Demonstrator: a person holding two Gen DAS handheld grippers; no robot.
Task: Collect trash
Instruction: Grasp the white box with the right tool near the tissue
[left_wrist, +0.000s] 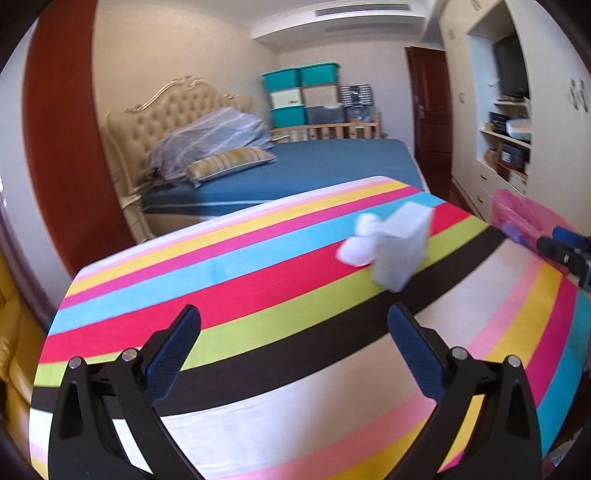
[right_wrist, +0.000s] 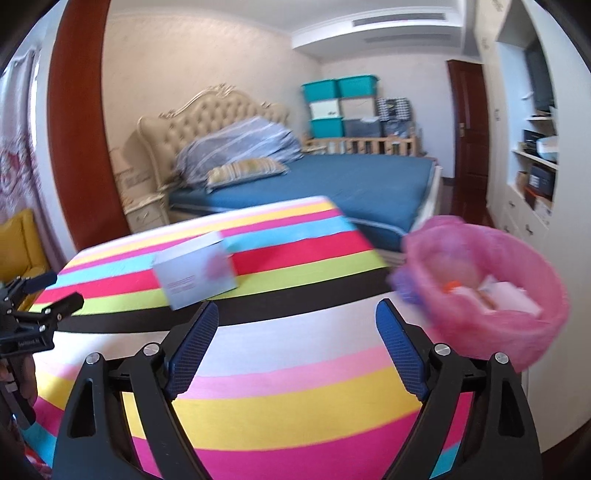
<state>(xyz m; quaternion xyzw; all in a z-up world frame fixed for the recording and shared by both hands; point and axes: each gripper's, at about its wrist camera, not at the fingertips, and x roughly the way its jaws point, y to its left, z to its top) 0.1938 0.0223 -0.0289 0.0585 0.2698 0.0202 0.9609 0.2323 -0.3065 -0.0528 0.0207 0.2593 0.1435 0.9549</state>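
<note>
A pale tissue box (left_wrist: 402, 247) stands on the striped table (left_wrist: 258, 280), blurred. White tissue (left_wrist: 360, 240) bunches at its left side; I cannot tell whether it lies loose or sticks out of the box. My left gripper (left_wrist: 294, 310) hangs open and empty, short of the box and to its left. In the right wrist view the same box (right_wrist: 195, 277) sits ahead and to the left of my right gripper (right_wrist: 297, 305), which is open with nothing between its fingers. A bin with a pink liner (right_wrist: 484, 291) stands at the table's right edge, holding white scraps.
Beyond the table is a bed with a blue sheet (right_wrist: 351, 181), pillows and a padded headboard. Teal storage boxes (right_wrist: 340, 99) are stacked at the back. A white shelf unit (right_wrist: 535, 162) lines the right wall. A yellow seat (right_wrist: 18, 240) is on the left.
</note>
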